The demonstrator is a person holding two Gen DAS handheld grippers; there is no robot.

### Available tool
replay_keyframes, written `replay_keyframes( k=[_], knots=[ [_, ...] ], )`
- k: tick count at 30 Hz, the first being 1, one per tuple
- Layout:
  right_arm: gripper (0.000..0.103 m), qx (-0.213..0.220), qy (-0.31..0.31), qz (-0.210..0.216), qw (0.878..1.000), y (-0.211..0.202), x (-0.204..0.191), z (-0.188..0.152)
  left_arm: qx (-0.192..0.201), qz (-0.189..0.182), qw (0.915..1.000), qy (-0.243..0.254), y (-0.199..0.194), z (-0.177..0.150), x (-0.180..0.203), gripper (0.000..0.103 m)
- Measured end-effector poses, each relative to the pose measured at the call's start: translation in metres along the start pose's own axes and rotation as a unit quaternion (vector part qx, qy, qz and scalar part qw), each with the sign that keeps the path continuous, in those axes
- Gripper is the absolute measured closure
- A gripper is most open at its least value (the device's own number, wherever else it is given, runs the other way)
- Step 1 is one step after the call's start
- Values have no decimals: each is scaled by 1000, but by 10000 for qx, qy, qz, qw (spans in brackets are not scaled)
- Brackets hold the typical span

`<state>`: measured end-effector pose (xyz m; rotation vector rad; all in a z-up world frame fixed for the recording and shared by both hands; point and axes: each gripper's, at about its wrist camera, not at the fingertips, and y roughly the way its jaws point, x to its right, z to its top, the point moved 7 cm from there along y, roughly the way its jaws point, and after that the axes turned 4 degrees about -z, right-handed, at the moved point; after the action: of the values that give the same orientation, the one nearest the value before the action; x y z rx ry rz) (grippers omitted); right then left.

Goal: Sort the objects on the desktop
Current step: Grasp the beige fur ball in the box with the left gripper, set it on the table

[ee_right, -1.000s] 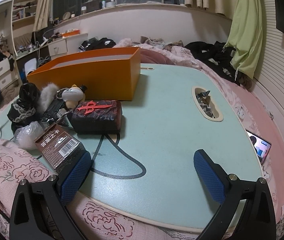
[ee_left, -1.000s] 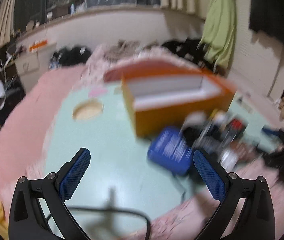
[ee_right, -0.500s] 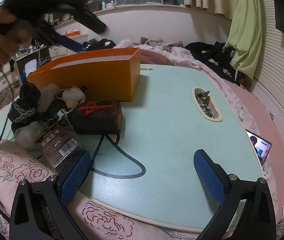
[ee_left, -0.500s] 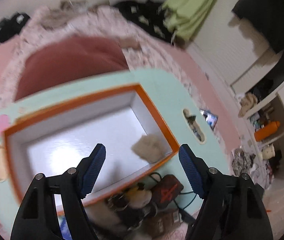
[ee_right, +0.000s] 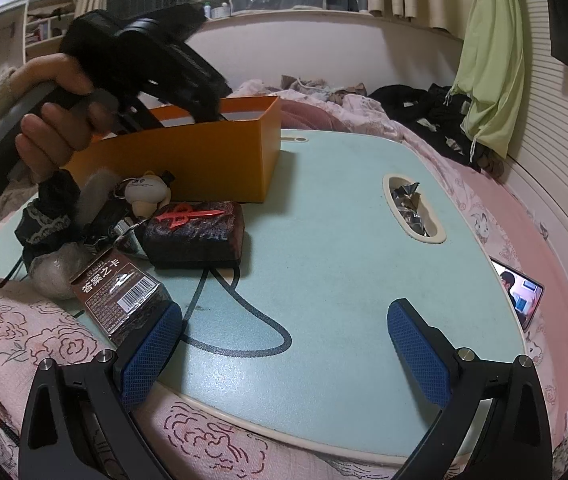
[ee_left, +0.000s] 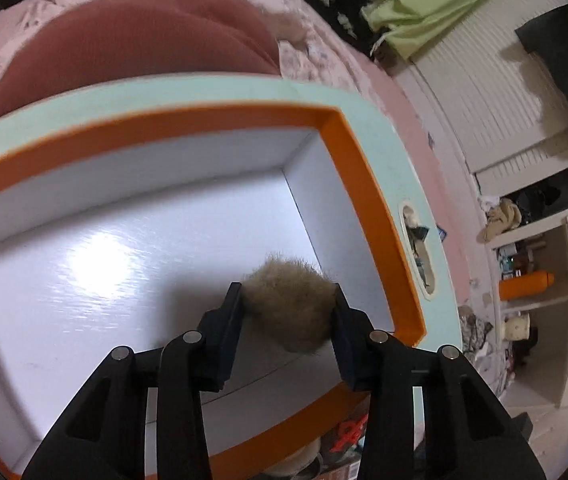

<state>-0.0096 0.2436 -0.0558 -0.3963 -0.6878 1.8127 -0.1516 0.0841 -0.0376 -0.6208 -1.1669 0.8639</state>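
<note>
In the left wrist view a fluffy beige pom-pom (ee_left: pixel 290 308) sits between the pads of my left gripper (ee_left: pixel 287 296). The jaws are closing and both pads touch its fur. It is over the white floor of the orange box (ee_left: pixel 364 184), near the box's right wall. From the right wrist view, a hand (ee_right: pixel 56 120) holds that gripper tilted down into the orange box (ee_right: pixel 204 160), and its fingertips are hidden behind the wall. My right gripper (ee_right: pixel 282 316) is open and empty over the near edge of the mint table (ee_right: pixel 344 260).
Left of the right gripper lie a brown card pack (ee_right: pixel 120 292), a dark pouch with a red charm (ee_right: pixel 192 232), a white plush keychain (ee_right: pixel 148 196), black lace cloth (ee_right: pixel 44 216) and a black cable (ee_right: pixel 244 320). A foil-filled slot (ee_right: pixel 412 208) and a phone (ee_right: pixel 520 296) are at right.
The left gripper swung from the table front to above the box, then dipped inside and narrowed its jaws around the pom-pom lying there. The right gripper has not moved.
</note>
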Motion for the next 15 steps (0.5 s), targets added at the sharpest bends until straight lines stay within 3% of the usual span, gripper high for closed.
replay_keyframes(
  k=[1, 8, 15],
  knots=[
    [0, 1, 0, 0, 10000, 0, 0, 0, 114, -73, 9999, 16, -10, 1, 0, 78],
    [0, 13, 0, 0, 10000, 1, 0, 0, 1128, -340, 9917, 516, -99, -15, 22, 78],
    [0, 16, -1, 2, 10000, 2, 0, 0, 1273, -715, 9859, 813, -140, -80, 30, 76]
  ],
)
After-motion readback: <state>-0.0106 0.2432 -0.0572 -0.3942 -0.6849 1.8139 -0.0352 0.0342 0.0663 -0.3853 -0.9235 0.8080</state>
